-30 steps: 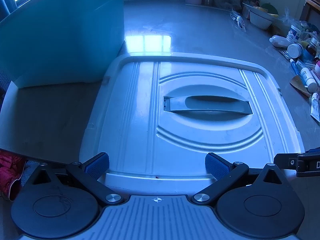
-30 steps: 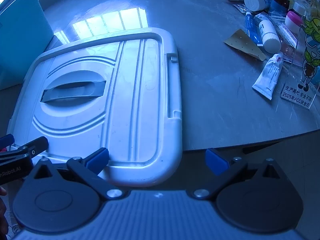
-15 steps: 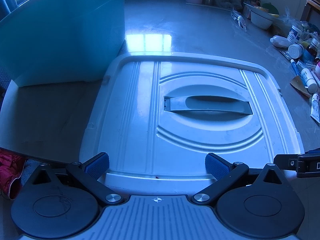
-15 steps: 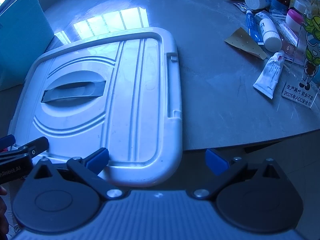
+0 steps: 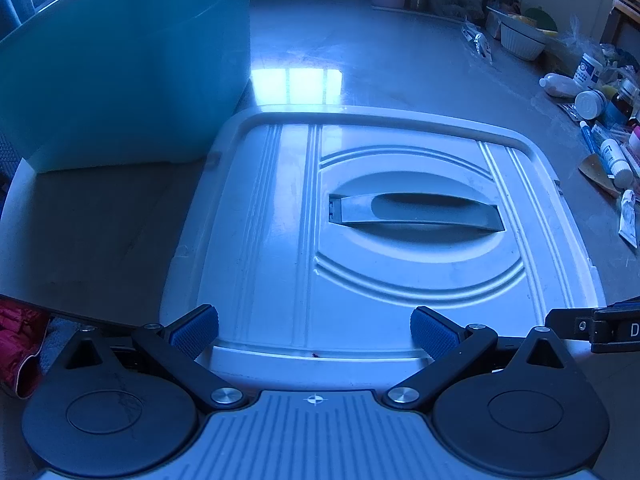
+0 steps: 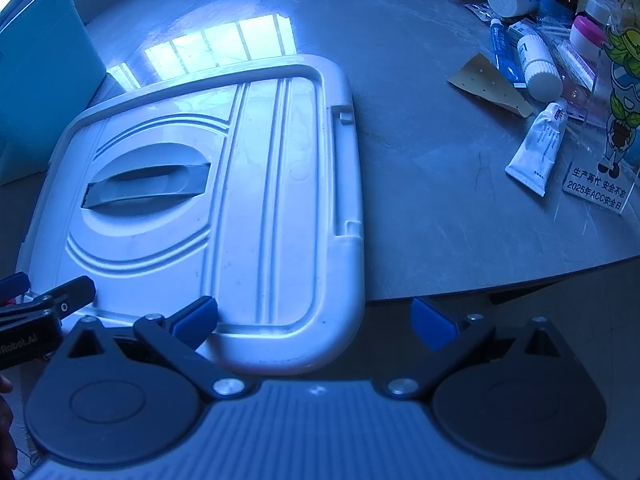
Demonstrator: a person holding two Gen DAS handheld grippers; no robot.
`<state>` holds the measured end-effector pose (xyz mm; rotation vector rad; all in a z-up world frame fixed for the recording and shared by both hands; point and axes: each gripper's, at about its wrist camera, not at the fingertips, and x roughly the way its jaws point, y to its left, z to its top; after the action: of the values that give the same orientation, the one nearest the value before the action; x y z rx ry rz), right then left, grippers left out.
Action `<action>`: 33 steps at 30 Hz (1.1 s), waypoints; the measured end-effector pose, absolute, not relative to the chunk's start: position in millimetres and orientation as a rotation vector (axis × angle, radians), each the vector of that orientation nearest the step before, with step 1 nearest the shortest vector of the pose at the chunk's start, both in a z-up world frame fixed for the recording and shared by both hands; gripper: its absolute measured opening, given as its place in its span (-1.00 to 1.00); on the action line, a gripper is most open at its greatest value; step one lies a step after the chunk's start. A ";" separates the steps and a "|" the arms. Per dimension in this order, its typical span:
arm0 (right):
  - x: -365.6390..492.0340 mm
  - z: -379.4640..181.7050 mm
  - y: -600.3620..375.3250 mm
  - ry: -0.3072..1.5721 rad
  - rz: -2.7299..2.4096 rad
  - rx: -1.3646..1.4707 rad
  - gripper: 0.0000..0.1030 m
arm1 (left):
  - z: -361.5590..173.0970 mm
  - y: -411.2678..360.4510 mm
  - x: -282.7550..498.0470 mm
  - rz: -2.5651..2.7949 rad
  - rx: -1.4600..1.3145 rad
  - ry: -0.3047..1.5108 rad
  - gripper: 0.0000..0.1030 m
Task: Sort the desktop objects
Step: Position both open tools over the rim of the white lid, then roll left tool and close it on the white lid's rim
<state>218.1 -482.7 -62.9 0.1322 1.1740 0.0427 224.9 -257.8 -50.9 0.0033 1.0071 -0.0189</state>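
Left of the left gripper (image 5: 314, 330) stands the teal bin (image 5: 120, 76), bare table (image 5: 92, 232) before it. Its fingers are spread wide, holding nothing, at the near edge of the white lid (image 5: 372, 240), which lies flat ahead. The right gripper (image 6: 314, 320), fingers equally wide and empty, straddles the lid's near right corner. Beyond its right finger: open tabletop, then the tube (image 6: 538, 148) and bottles (image 6: 538, 68) near the table's edge.

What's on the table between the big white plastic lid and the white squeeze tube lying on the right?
Nothing: in the right wrist view, only bare grey tabletop lies between the white plastic lid and the white squeeze tube.
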 end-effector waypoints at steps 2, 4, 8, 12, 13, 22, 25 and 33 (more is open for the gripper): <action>218.6 -62.2 -481.7 1.175 0.040 0.127 1.00 | -50.1 -257.6 225.0 -0.016 0.005 1.008 1.00; 218.7 -61.6 -481.5 1.175 0.037 0.128 1.00 | -48.9 -256.9 225.0 -0.013 0.003 1.006 1.00; 219.1 -61.7 -482.1 1.166 0.034 0.133 1.00 | -47.8 -255.2 224.3 -0.010 0.000 0.999 1.00; 221.1 -61.5 -483.8 1.166 0.033 0.141 1.00 | -46.2 -254.5 223.6 -0.011 -0.007 0.998 1.00; 221.5 -61.2 -484.0 1.165 0.032 0.141 1.00 | -45.2 -253.6 223.7 -0.011 -0.013 0.997 1.00; 222.3 -61.3 -488.2 1.163 0.027 0.164 1.00 | -17.3 -189.6 213.7 0.053 -0.260 0.963 1.00; 222.3 -62.1 -487.2 1.166 0.035 0.163 1.00 | -20.0 -152.7 197.1 0.097 -0.450 0.971 1.00; 223.0 -61.4 -482.6 1.168 0.065 0.111 1.00 | -37.2 -121.0 174.8 0.184 -0.536 0.997 1.00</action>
<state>223.0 -482.6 -61.4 0.1110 1.1676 0.0646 174.8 -121.0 -37.2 -0.5356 0.9974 0.1843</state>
